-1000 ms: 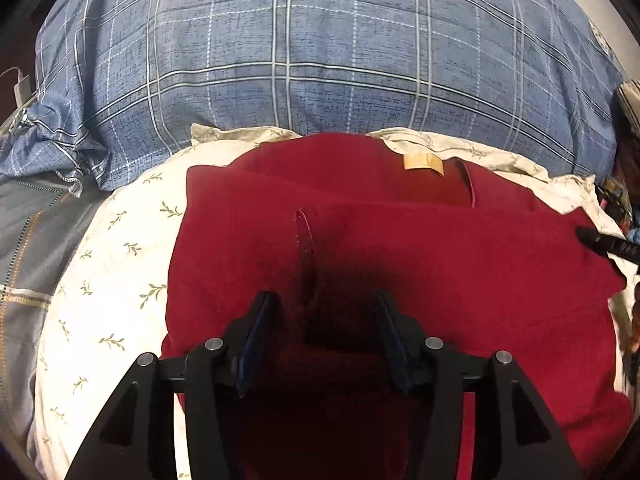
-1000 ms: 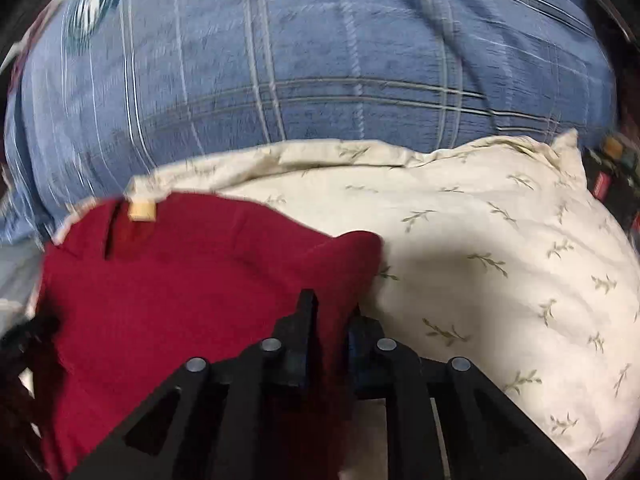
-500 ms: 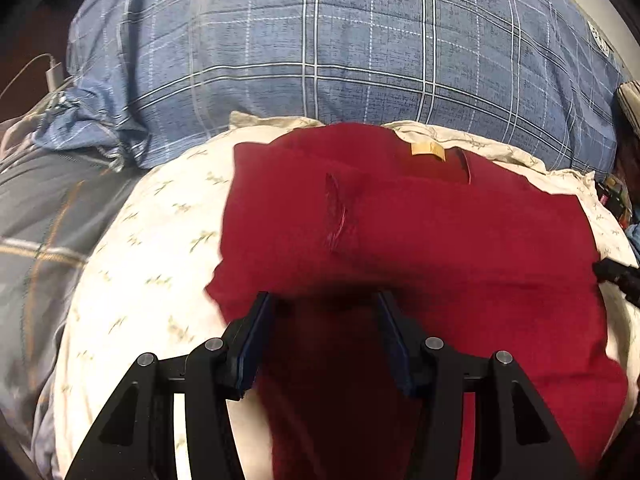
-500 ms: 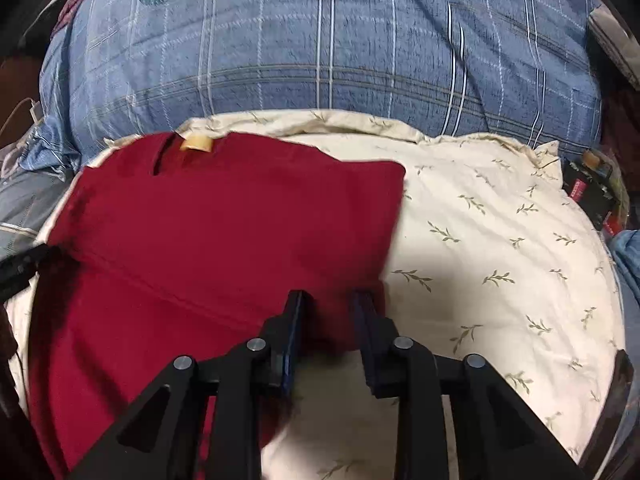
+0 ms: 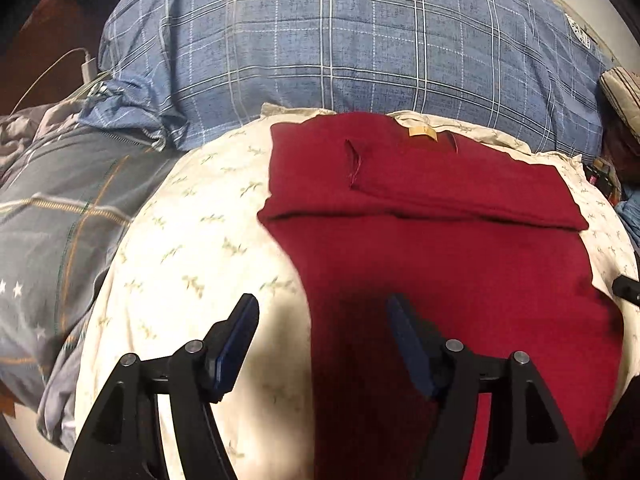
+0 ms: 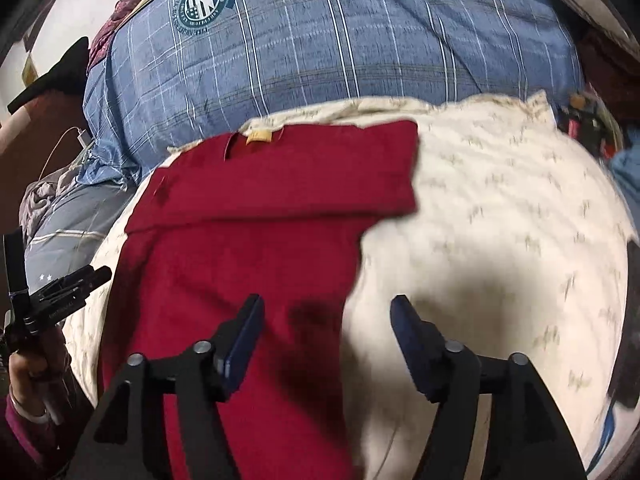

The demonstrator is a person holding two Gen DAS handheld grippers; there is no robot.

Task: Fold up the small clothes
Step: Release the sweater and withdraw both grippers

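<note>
- Red garment (image 5: pixel 432 216): it lies flat on the cream leaf-print pillow (image 5: pixel 188 248), with both sleeves folded in across the chest and a tan neck label (image 5: pixel 422 133) at its far end.
- Your left gripper (image 5: pixel 322 322): its jaws have just been opening and now stand wide apart. It hovers over the garment's near left edge; no pad presses the cloth.
- Your right gripper (image 6: pixel 326 320): its jaws have just been opening and stand wide, straddling the garment's near right edge without clamping it.
- Blue checked quilt (image 6: pixel 360 40): it is bunched beyond the pillow.
- Your left hand (image 6: pixel 24 364): it shows at the lower left of the right wrist view.
</note>
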